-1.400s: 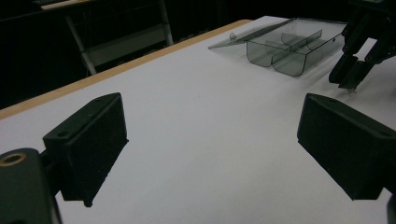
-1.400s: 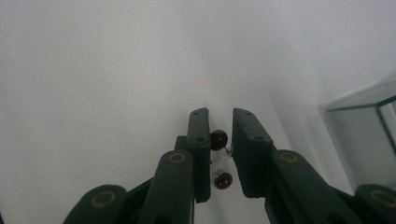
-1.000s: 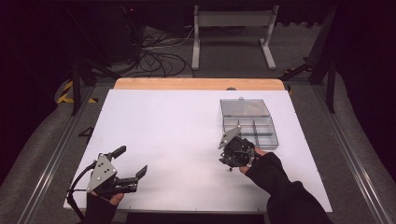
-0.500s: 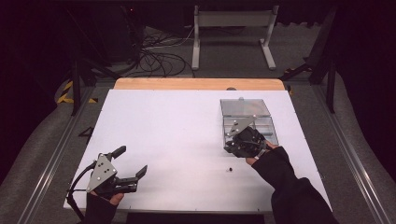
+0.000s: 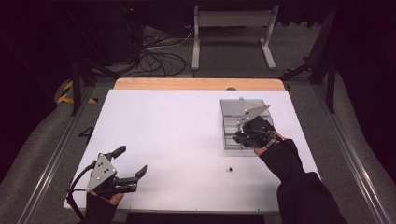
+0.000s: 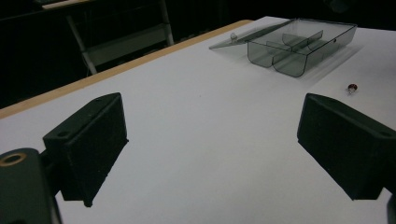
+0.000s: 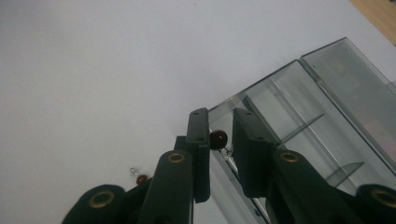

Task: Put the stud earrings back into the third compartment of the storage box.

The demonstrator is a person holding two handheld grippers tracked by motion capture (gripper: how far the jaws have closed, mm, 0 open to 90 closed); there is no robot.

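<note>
Holding a dark bead [image 7: 218, 138] over the clear compartment box [image 5: 232, 122], right gripper [image 7: 219, 135] pinching it, left gripper [image 5: 132, 164] spread wide.

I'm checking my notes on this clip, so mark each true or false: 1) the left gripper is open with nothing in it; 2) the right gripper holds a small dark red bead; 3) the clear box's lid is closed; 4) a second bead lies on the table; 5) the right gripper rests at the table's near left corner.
1) True: the left gripper has its jaws spread wide over bare table.
2) True: the right gripper pinches a dark red bead.
3) False: the clear box stands with its lid open, folded back flat.
4) True: a second bead lies near the box.
5) False: it hangs over the box, on the right.
</note>
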